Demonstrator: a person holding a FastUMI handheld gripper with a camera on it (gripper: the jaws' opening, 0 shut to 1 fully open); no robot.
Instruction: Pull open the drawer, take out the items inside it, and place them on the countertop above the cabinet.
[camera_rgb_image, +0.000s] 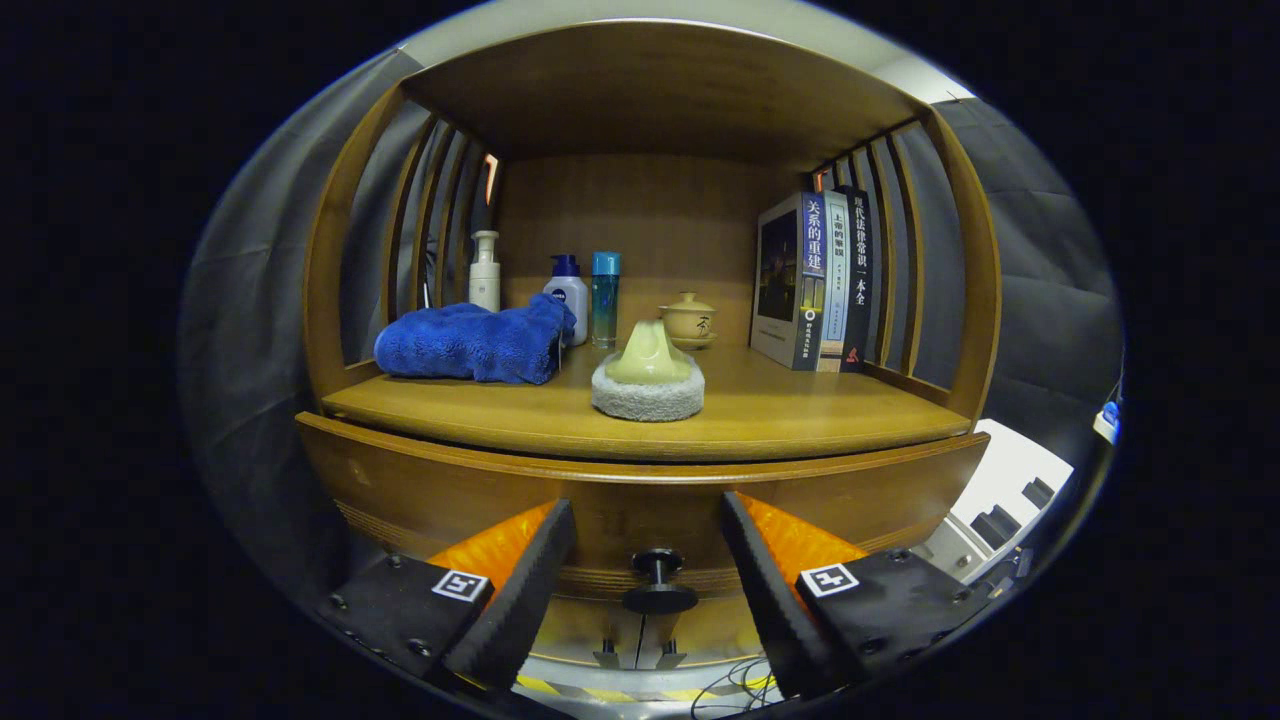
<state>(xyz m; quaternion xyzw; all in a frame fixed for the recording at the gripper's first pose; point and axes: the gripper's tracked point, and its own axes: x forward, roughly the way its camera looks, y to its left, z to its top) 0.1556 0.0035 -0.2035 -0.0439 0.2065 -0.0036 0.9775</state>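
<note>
Grey padded booth walls surround a brown wooden cabinet (650, 100) with slatted sides and an arched top, standing straight ahead of the fingers. Its smooth wooden counter (800, 410) lies beyond and above them, and just below it runs the curved wooden drawer front (450, 490), which looks closed. On the counter, beyond the right finger, a row of upright books (812, 282) leans against the slatted side. Beyond the left finger lies a crumpled blue fleecy towel (472, 343), with a cream pump bottle (485, 270), a white bottle with a blue cap (568, 290) and a slim turquoise bottle (605, 298) standing behind it near the back panel. Straight beyond the gap sits a round grey scrubbing pad with a pale yellow handle (648, 385), and behind that a small beige lidded tea bowl on a saucer (688, 320). The gripper (648, 600), with black foam-padded fingers (520, 590) backed in orange, is spread wide, gripping nothing. A small black round drawer knob (657, 580) juts from the drawer front in the gap between the fingers, touching neither pad.
</note>
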